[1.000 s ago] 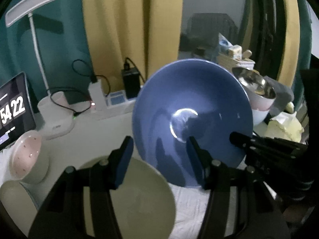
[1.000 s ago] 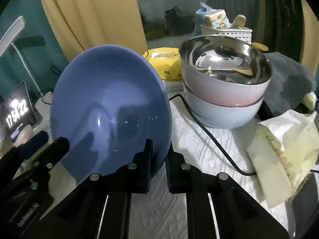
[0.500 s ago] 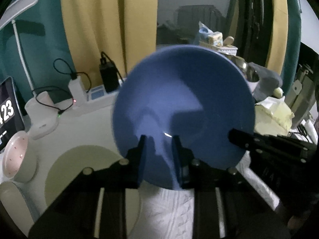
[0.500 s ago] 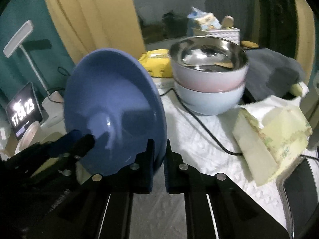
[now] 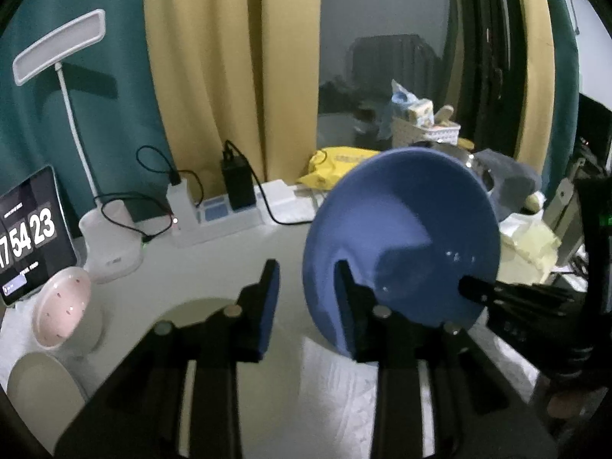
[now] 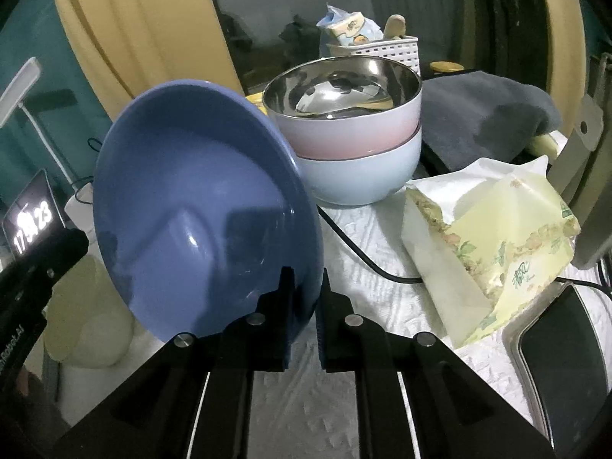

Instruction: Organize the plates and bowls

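My right gripper (image 6: pixel 306 283) is shut on the rim of a blue bowl (image 6: pixel 199 206) and holds it tilted on edge above the table. The same blue bowl (image 5: pixel 405 237) fills the right of the left wrist view. My left gripper (image 5: pixel 306 290) is open; its right finger stands in front of the bowl's lower left rim, and its left finger is off to the bowl's left. A pink steel-lined bowl (image 6: pixel 344 111) is stacked in a pale blue bowl (image 6: pixel 363 172) behind. A cream plate (image 5: pixel 191 313) lies under the left gripper.
A pink-topped white bowl (image 5: pixel 65 313) and another cream plate (image 5: pixel 38 394) sit at the left by a clock tablet (image 5: pixel 30 233), lamp base (image 5: pixel 111 244) and power strip (image 5: pixel 218 218). A tissue pack (image 6: pixel 493 237), black cable (image 6: pixel 367 256), grey cloth (image 6: pixel 482 111) and white basket (image 6: pixel 382 46) lie right.
My left gripper has opened and let go of the blue bowl, which it pinched half a second ago. The bowl stays in my right gripper and now sits further right in the left view.
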